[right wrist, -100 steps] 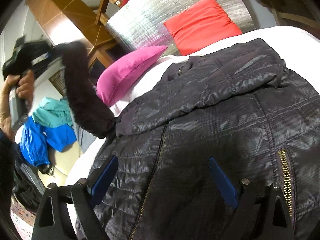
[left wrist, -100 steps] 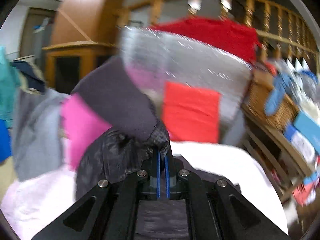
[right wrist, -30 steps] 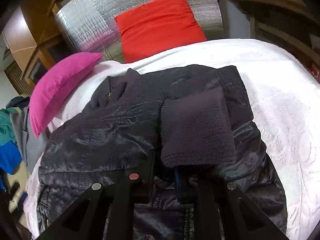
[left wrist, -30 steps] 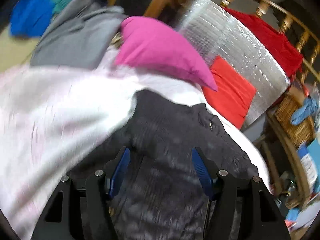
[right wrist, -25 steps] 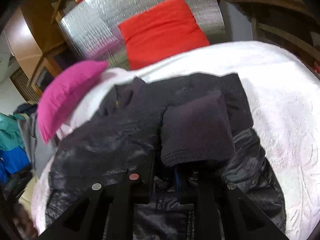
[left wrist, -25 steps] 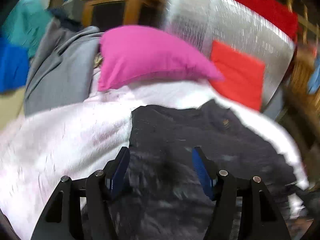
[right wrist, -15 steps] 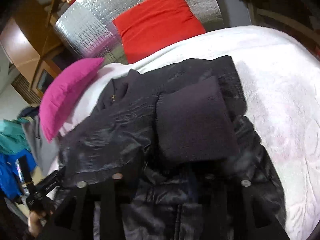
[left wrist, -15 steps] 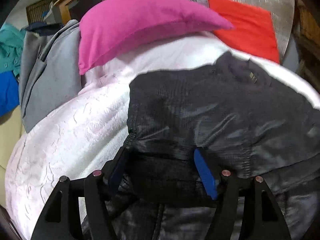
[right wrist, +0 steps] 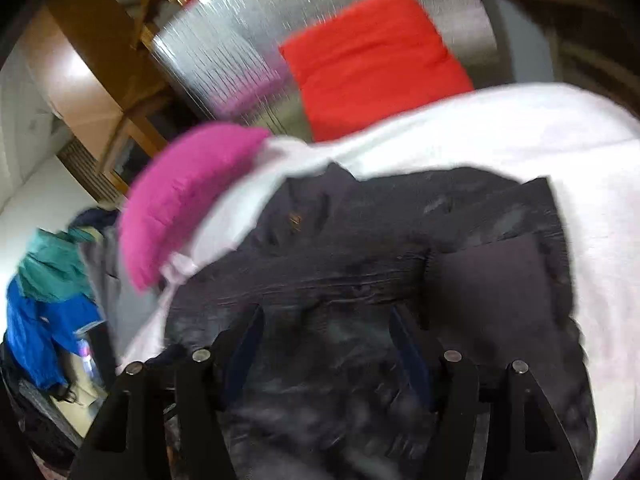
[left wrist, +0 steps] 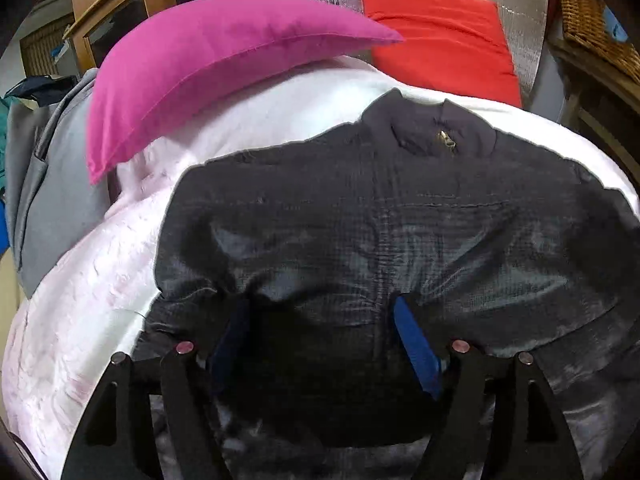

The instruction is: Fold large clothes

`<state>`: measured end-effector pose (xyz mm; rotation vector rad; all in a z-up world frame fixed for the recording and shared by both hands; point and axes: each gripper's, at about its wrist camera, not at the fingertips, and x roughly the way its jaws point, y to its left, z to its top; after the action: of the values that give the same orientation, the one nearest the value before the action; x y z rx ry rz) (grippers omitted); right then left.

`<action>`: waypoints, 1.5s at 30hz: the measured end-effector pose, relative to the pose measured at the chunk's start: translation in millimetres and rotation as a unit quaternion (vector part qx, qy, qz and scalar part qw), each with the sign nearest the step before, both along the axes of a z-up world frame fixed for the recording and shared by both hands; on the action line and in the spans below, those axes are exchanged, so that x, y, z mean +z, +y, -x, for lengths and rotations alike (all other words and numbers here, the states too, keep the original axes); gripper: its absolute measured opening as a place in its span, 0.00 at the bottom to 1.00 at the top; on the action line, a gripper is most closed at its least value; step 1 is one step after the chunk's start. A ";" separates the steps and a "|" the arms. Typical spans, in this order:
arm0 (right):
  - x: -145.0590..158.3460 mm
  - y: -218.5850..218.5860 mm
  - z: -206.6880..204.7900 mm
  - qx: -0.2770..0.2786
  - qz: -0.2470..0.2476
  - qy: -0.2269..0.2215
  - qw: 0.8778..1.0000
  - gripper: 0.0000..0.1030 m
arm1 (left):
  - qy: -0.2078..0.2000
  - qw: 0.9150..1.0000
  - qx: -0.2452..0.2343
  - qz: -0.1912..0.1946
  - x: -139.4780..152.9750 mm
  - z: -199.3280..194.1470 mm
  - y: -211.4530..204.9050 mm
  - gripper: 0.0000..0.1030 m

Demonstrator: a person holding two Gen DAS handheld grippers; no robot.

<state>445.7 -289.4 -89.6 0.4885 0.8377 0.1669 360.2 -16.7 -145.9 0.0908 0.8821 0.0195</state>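
The white bedspread (left wrist: 92,292) fills the frame, and spread across it lies the dark jacket (left wrist: 380,220), collar and zip pull (left wrist: 447,139) at the far end by the red cushion (left wrist: 436,36), hem running out of frame toward the person. So the long axis runs straight away from both tools, collar far, hem near. The pink pillow (left wrist: 208,60) sits off the jacket's left shoulder, touching the bedspread but clear of the jacket.

On the right side of the jacket, in the right wrist view, the knit cuff (right wrist: 496,280) lies flat on the chest, the sleeve folded in across the body. The right gripper (right wrist: 326,344) hangs just left of that cuff; its jaws have just been opening, they stand apart and nothing is pinched between them, only jacket cloth below. That view is blurred, so whether the tips touch the fabric I cannot tell.

Now the left gripper (left wrist: 320,340): down low over the jacket's left flank, blue pads (left wrist: 416,344) spread wide, jaws having just been opening, with a dark fold of the left sleeve lying in the gap but no squeeze on it that I can see.

My read: both sleeves are in, and what matters next is the lengthwise fold. The hem is the near end for both hands and the collar is the target, so the carry goes away from the person, along the zip line.
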 end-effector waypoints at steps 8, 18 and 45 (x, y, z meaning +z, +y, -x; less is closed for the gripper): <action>5.3 -10.8 -4.0 -0.023 -0.013 0.003 1.000 0.65 | -0.046 0.997 0.018 0.062 35.0 1.8 33.0 0.75; -7.2 -8.6 -24.7 -0.024 0.001 0.031 0.999 0.71 | -0.027 0.997 0.014 0.075 34.8 -12.2 47.0 0.77; 21.6 50.2 7.4 0.050 0.015 -0.020 0.998 0.76 | -0.014 0.999 0.014 0.045 44.4 -0.6 36.0 0.77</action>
<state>438.4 -239.2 -67.9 0.4129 0.8251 0.2552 360.8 19.2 -101.5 -0.0051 0.8555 0.0064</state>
